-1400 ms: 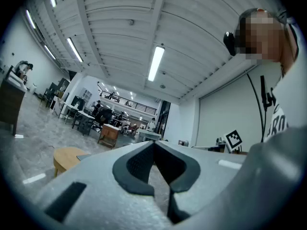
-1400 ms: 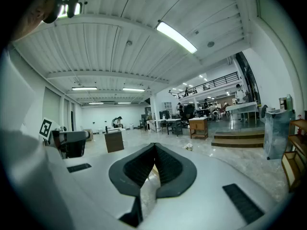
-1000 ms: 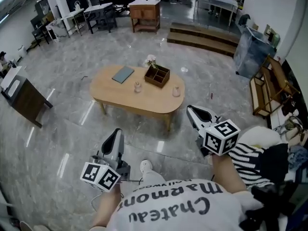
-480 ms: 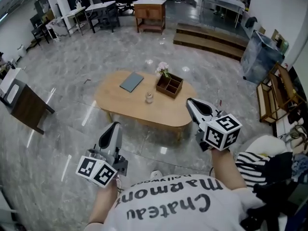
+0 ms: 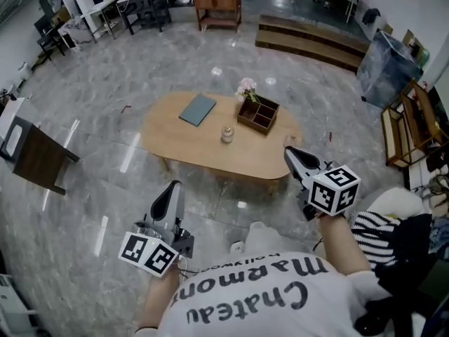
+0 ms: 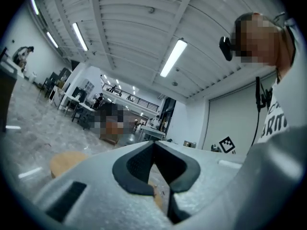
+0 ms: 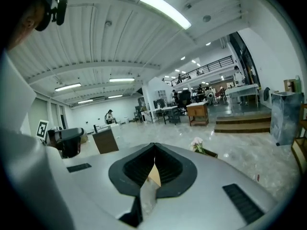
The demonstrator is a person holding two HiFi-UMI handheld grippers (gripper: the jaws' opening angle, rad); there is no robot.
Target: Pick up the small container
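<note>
The small container (image 5: pixel 226 134), a little clear jar, stands near the middle of the oval wooden table (image 5: pixel 203 149). Both grippers hang over the floor short of the table's near edge. My left gripper (image 5: pixel 173 187) is shut and empty, well short of the jar and to its left. My right gripper (image 5: pixel 290 152) is shut and empty too, with its tip by the table's right end, right of the jar. In the left gripper view the left gripper (image 6: pixel 153 143) shows its pads meeting, with the table (image 6: pixel 64 161) low ahead. The right gripper (image 7: pixel 154 145) also shows its pads together.
On the table lie a grey-blue book (image 5: pixel 197 109) and a wooden divided box (image 5: pixel 259 114) with pink flowers (image 5: pixel 246 86). A dark wooden stand (image 5: pixel 38 153) is at the left. Wooden steps (image 5: pixel 316 39), a cabinet (image 5: pixel 217 4) and a shelf (image 5: pixel 401 128) lie beyond.
The person has walked closer to the table, carrying both grippers forward. The right gripper's tip now reaches the table's right end. Both stay shut.
</note>
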